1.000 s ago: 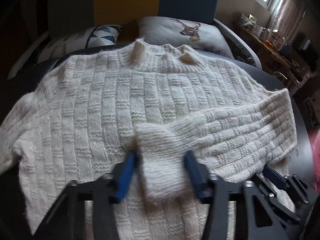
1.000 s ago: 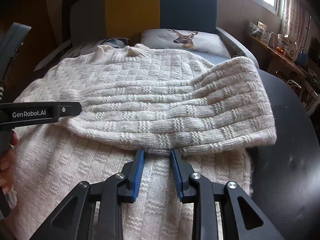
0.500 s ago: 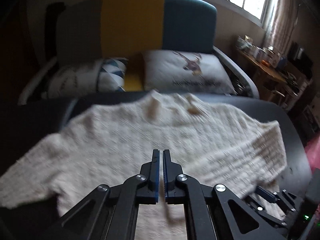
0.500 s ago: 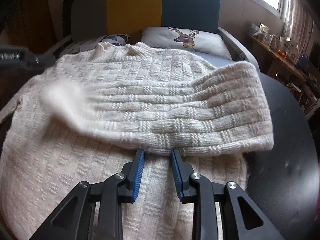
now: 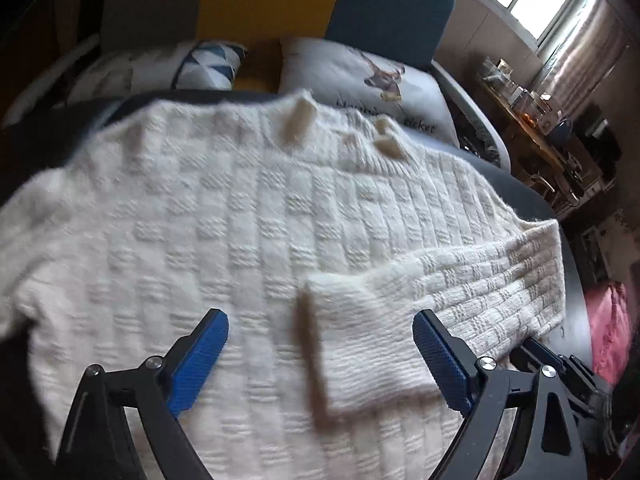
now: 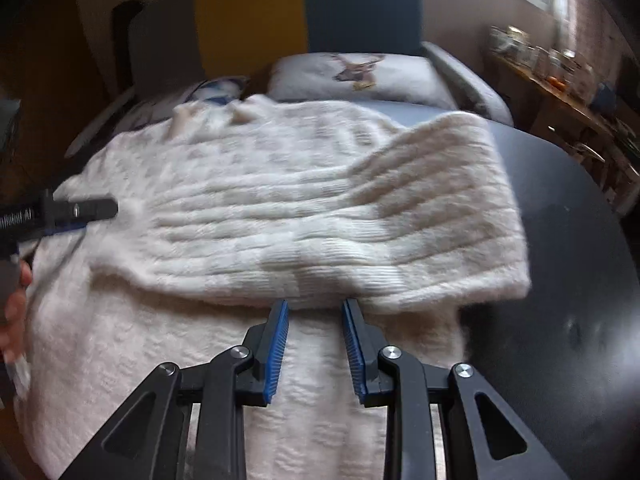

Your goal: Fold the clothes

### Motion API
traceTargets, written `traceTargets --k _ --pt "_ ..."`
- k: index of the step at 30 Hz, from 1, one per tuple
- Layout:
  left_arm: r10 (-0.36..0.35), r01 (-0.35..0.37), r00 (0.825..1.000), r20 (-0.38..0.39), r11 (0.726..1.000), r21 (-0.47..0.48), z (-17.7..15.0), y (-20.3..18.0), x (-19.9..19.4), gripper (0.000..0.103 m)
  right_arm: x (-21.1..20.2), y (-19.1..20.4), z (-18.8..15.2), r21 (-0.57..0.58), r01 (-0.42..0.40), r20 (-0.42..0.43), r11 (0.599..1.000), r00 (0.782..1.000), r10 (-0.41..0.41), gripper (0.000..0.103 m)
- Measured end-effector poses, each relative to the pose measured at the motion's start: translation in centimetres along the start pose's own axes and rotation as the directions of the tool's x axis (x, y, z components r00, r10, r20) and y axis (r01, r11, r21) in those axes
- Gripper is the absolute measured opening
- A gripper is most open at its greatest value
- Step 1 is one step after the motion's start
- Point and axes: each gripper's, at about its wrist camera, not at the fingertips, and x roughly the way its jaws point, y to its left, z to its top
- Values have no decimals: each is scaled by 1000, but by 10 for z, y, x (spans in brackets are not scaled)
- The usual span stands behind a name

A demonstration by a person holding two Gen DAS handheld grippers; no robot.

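Both claws over cream knit sweater [image 5: 248, 240]: left gripper [image 5: 320, 360] jaws opening wide, sleeve cuff [image 5: 360, 340] between, untouched; right gripper [image 6: 316, 344] part-open at folded sleeve edge, empty.

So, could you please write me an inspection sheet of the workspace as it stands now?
Surface: dark round table, mostly covered.
Job's things: cream knit sweater spread flat; one sleeve folded across its body.
Clutter: nothing seen on the table.
Grippers: left gripper opening, cuff between its fingers, unpinched; right gripper open at the sleeve's edge.
Cables: nothing seen.
Surroundings: sofa with deer cushion, cluttered side shelf, window.
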Motion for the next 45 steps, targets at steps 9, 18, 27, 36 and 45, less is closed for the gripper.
traceTargets --k 9,18,27,36,45 --pt "26 -31 999 29 984 178 -7 -40 6 11 -1 -32 -9 303 -109 83 947 993 87 27" --pt "-89 48 976 197 978 204 32 -43 -72 9 -6 -32 -9 323 -101 113 941 991 68 27" --pt "-43 4 975 219 985 175 56 -14 -91 9 -3 -30 -1 316 -89 115 945 992 55 27" --pt "5 -27 983 182 992 123 54 19 -75 9 3 -23 16 259 -53 119 964 993 23 27" --pt "50 -69 985 164 992 107 53 32 -64 9 12 -29 33 233 -22 150 972 989 -14 27"
